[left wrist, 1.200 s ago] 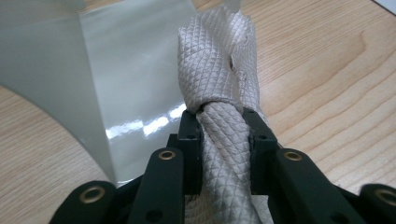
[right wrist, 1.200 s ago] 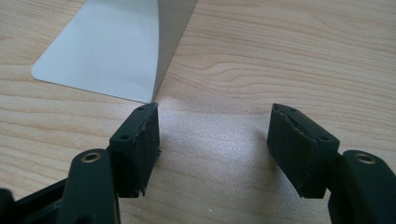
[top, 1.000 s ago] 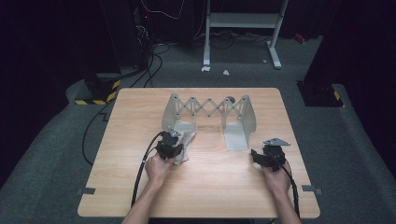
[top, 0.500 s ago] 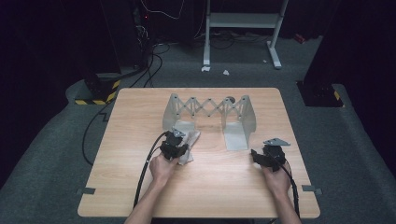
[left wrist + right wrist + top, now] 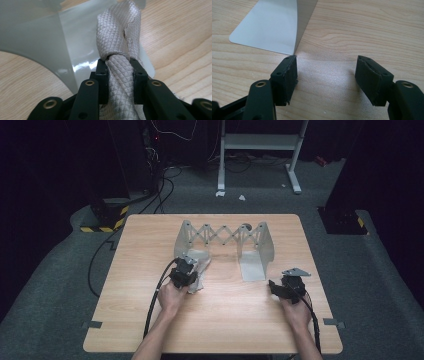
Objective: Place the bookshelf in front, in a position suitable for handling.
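Observation:
A bunched pale quilted cloth (image 5: pixel 120 37) rises from between the jaws of my left gripper (image 5: pixel 120 71), which is shut on it. In the high view the left gripper (image 5: pixel 184 270) holds the cloth (image 5: pixel 200 269) over the left foot of a grey expanding rack (image 5: pixel 225 236). The rack's shiny grey plate (image 5: pixel 37 37) stands close behind the cloth. My right gripper (image 5: pixel 325 75) is open with bare wood between its jaws. It rests low over the table (image 5: pixel 150 240), just right of the rack's right foot (image 5: pixel 251 269), seen as a flat grey plate (image 5: pixel 269 27).
The rack spans the back middle of the wooden table, its scissor links joining two upright end plates. Cables trail from both grippers toward the front edge. Dark carpet, a white stand (image 5: pixel 260 145) and a yellow-striped box (image 5: pixel 107 217) lie beyond the table.

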A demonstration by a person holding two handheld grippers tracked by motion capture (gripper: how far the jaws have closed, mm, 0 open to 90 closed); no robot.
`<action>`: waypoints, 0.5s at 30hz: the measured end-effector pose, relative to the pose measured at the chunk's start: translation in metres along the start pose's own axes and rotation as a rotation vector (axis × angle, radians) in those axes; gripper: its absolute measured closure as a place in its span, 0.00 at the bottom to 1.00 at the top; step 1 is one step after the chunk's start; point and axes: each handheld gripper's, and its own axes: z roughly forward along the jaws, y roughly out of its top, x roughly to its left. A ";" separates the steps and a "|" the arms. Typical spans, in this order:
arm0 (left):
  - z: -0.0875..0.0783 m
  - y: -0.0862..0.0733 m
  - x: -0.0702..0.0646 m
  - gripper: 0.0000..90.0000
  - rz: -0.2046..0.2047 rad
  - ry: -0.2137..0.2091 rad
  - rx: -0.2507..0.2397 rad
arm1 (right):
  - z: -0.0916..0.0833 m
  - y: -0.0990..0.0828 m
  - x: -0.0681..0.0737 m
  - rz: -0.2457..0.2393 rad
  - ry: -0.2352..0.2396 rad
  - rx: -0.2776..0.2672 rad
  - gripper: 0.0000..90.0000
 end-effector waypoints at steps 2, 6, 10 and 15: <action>0.001 0.001 0.002 0.81 -0.015 -0.004 0.000 | 0.000 0.000 0.000 0.000 0.000 0.000 0.38; 0.005 0.005 0.000 0.81 -0.032 -0.003 -0.002 | 0.000 0.000 0.000 0.000 0.000 0.000 0.38; 0.008 0.013 -0.004 0.81 0.008 0.015 0.023 | 0.000 0.000 0.000 0.001 -0.001 0.000 0.39; 0.010 0.013 0.001 0.81 -0.029 0.011 0.019 | 0.000 0.000 0.000 0.001 -0.002 0.000 0.39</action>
